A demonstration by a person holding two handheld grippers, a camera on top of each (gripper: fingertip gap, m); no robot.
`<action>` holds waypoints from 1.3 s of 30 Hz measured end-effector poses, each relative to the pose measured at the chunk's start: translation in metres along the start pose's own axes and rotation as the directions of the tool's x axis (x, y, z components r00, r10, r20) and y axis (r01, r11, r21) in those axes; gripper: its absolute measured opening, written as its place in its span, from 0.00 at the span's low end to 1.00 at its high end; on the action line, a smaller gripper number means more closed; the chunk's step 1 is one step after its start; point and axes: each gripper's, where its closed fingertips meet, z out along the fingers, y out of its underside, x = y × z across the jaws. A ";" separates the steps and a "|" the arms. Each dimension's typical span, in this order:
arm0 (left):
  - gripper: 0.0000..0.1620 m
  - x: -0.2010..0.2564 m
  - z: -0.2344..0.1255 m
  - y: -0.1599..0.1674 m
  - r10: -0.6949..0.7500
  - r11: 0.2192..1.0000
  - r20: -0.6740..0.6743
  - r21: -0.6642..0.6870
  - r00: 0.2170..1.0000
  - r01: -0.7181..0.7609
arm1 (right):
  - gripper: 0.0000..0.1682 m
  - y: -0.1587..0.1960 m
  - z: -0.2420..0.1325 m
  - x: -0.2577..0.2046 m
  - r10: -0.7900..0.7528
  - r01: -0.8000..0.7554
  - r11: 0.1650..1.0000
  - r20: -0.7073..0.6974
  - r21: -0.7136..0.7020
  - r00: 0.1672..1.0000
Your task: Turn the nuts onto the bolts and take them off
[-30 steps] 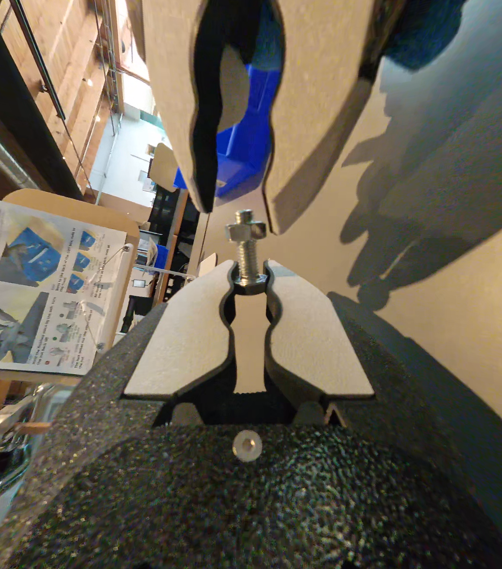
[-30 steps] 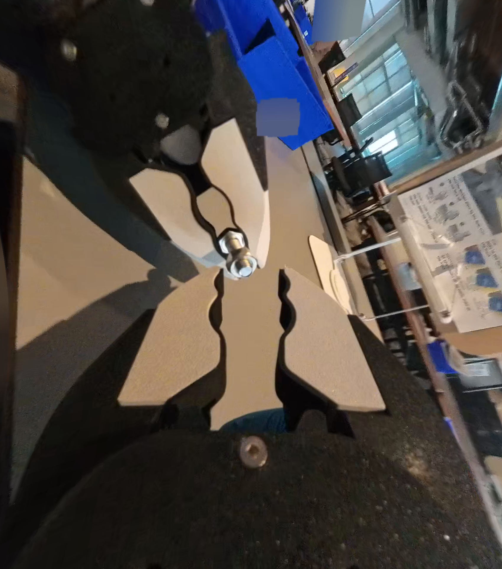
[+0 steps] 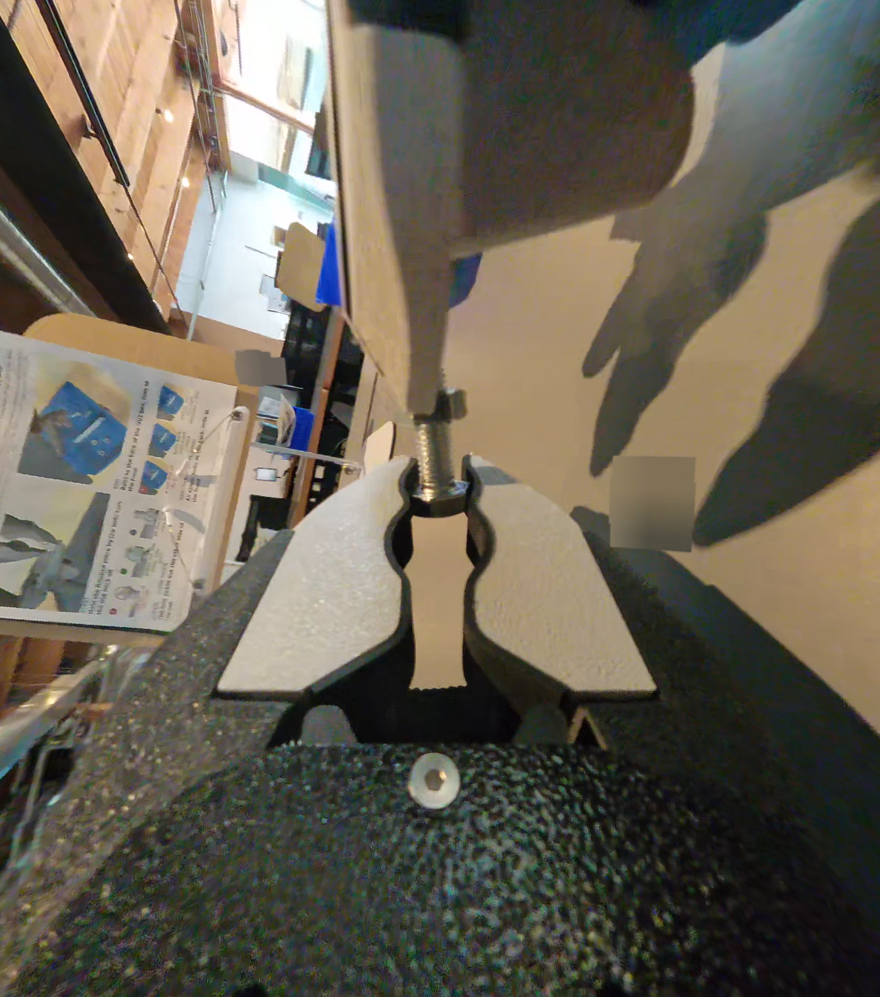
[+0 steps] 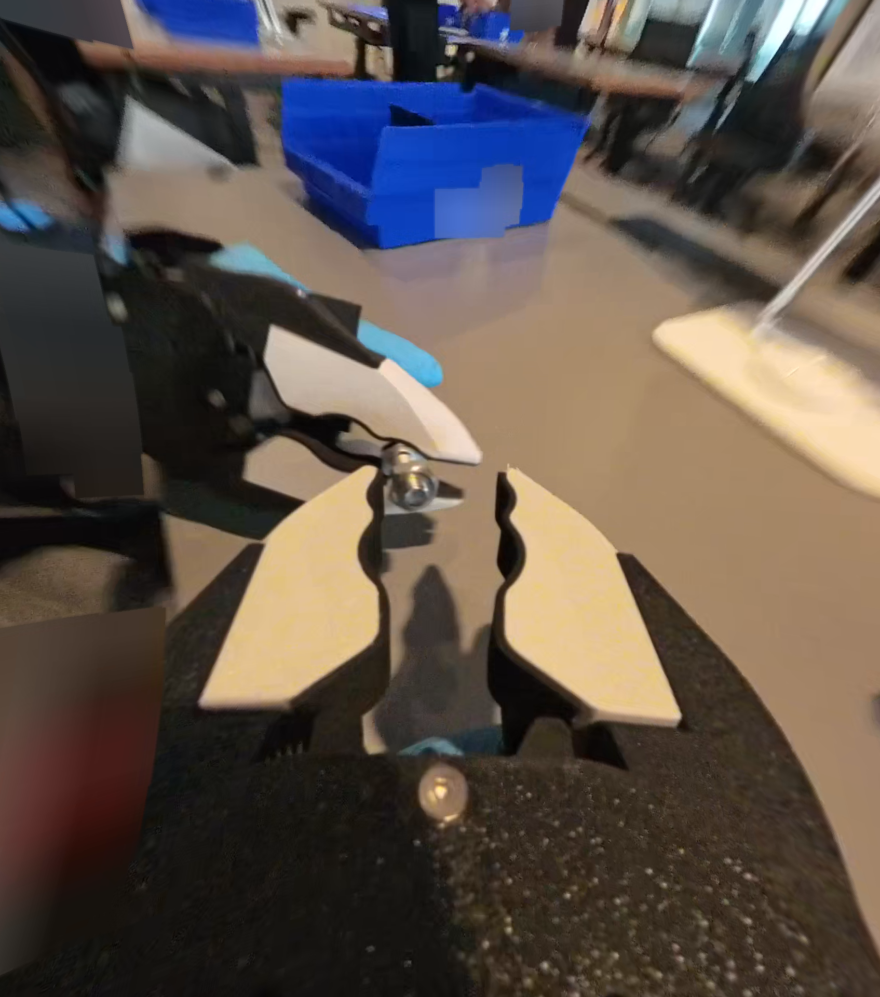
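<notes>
In the left wrist view, the left hand-held gripper (image 3: 440,485) is pinching the bolt (image 3: 433,461) by its hex head, its two pale fingers pressing in on either side so the threaded shank is pointing away from the camera. The nut (image 3: 448,403) is sitting near the far end of the thread. One finger (image 3: 427,323) of the right hand-held gripper is touching the side of that nut, edge-on to this camera.

In the right wrist view, the right hand-held gripper (image 4: 435,477) is standing spread, with a clear gap between its fingertips. The bolt end and nut are lying just inside its left finger rather than centred between the two.

Beyond the two tools, the pale counter (image 4: 561,350) is carrying a blue bin (image 4: 427,156) farther back, and a printed instruction sheet (image 3: 65,475) is standing in a clear holder off to the side.

The risk here looks like an off-centre close: if the spread fingers shut with the nut hugging one side, they may catch only a corner and slip off it. A sideways push from the touching finger could also tilt the bolt in the left grip, or knock it loose onto the counter.
</notes>
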 end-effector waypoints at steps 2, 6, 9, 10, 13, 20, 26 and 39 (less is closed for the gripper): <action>0.09 0.001 -0.001 -0.001 -0.034 0.999 -0.020 0.014 0.999 0.034 | 0.23 -0.002 -0.003 0.001 -0.306 0.305 0.952 -0.099 -0.020 0.947; 0.09 0.002 -0.002 -0.002 -0.059 0.998 -0.039 0.030 0.997 0.060 | 0.22 0.005 -0.001 -0.008 -0.662 0.656 0.749 -0.137 -0.087 0.737; 0.09 0.004 -0.003 -0.002 -0.062 0.997 -0.050 0.033 0.997 0.063 | 0.22 0.006 0.002 -0.011 -0.678 0.675 0.734 -0.137 -0.072 0.722; 0.09 0.004 -0.003 -0.002 -0.061 0.997 -0.054 0.036 0.997 0.063 | 0.21 0.006 0.002 -0.011 -0.686 0.684 0.726 -0.139 -0.069 0.714; 0.09 0.007 -0.004 -0.005 -0.053 0.997 -0.072 0.050 0.996 0.057 | 0.17 0.007 0.003 -0.015 -0.741 0.740 0.669 -0.136 -0.068 0.657; 0.09 0.008 -0.003 -0.004 -0.003 0.999 -0.059 0.040 0.998 0.005 | 0.12 0.012 0.005 -0.017 -0.767 0.758 0.642 -0.121 -0.120 0.630; 0.09 -0.001 -0.003 -0.001 0.121 0.993 0.037 -0.009 0.992 -0.121 | 0.12 0.012 0.006 -0.013 -0.396 0.382 0.908 -0.050 -0.174 0.917; 0.09 -0.001 -0.001 0.002 0.008 1.000 -0.006 0.007 1.000 -0.008 | 0.19 -0.005 -0.007 0.003 0.007 -0.007 1.000 0.059 0.005 0.998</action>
